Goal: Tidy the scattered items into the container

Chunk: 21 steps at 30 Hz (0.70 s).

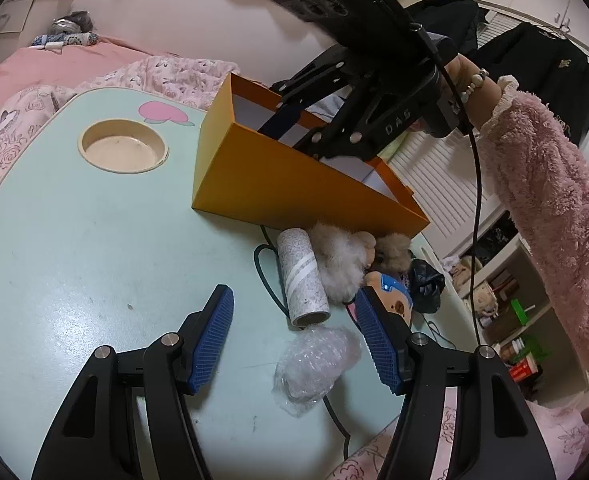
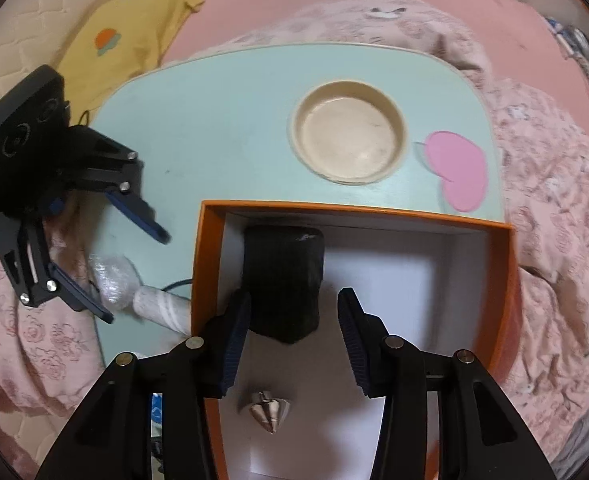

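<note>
An orange box [image 1: 294, 184] [image 2: 494, 264] with a white inside stands on the mint table [image 1: 74, 240]. My right gripper [image 2: 292, 312] is open over the box, above a black pouch [image 2: 282, 280] and a small conical shell [image 2: 268, 410] lying inside. My left gripper [image 1: 294, 308] is open and empty, low over the table. Between and just beyond its fingers lie a grey paper roll [image 1: 302, 276] and a crumpled bubble-wrap ball [image 1: 314, 364]. A fluffy beige plush [image 1: 342, 256], a small doll head [image 1: 390, 296] and a black bag [image 1: 426, 284] lie beside the box.
A round recessed cup holder [image 1: 124, 146] and a pink heart sticker [image 1: 162, 112] mark the table. A dark cable [image 1: 266, 276] runs under the roll. Pink bedding [image 2: 554, 200] surrounds the table; shelves [image 1: 514, 304] stand at the right.
</note>
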Each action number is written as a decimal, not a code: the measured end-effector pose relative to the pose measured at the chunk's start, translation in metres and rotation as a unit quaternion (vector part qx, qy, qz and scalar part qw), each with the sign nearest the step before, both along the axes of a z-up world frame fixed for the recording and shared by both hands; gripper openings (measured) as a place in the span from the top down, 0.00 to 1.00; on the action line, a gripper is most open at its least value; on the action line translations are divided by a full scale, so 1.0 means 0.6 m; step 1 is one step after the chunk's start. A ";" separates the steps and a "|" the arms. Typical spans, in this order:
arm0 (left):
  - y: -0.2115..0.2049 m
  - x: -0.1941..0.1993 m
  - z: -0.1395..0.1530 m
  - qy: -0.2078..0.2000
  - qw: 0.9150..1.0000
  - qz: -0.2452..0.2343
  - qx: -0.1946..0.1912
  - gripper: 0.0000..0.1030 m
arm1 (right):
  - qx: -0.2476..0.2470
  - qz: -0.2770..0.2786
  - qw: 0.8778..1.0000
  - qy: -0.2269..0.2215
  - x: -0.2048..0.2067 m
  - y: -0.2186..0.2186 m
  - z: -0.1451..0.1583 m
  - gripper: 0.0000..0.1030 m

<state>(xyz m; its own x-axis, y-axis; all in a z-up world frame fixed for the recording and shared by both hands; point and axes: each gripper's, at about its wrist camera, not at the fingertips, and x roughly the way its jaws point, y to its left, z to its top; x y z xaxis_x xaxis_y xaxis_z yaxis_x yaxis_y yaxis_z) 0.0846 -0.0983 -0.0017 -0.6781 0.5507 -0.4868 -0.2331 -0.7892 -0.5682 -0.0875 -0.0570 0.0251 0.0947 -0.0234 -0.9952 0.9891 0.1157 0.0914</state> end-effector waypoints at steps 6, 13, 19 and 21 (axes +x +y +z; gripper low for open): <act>-0.001 -0.001 0.002 0.001 1.000 0.001 0.002 0.38 | -0.003 -0.041 0.998 -0.050 -0.018 -0.003 -0.002 0.67; 0.000 -0.002 0.002 0.002 1.000 0.002 0.000 0.38 | -0.063 -0.090 0.994 -0.014 -0.043 0.020 0.041 0.68; -0.001 -0.002 0.002 0.001 1.000 0.003 -0.001 0.38 | -0.265 -0.212 0.941 -0.005 -0.076 0.137 0.173 0.68; 0.001 -0.002 0.002 0.001 1.000 0.004 -0.003 0.38 | -0.323 -0.231 0.918 -0.016 -0.057 0.182 0.198 0.68</act>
<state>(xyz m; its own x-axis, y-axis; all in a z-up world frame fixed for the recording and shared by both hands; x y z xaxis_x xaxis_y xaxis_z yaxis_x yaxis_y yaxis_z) 0.0834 -0.0980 -0.0005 -0.6834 0.5425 -0.4886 -0.2276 -0.7942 -0.5635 -0.1215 0.0520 0.1440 -0.0447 -0.6519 -0.7569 0.9444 -0.2746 0.1807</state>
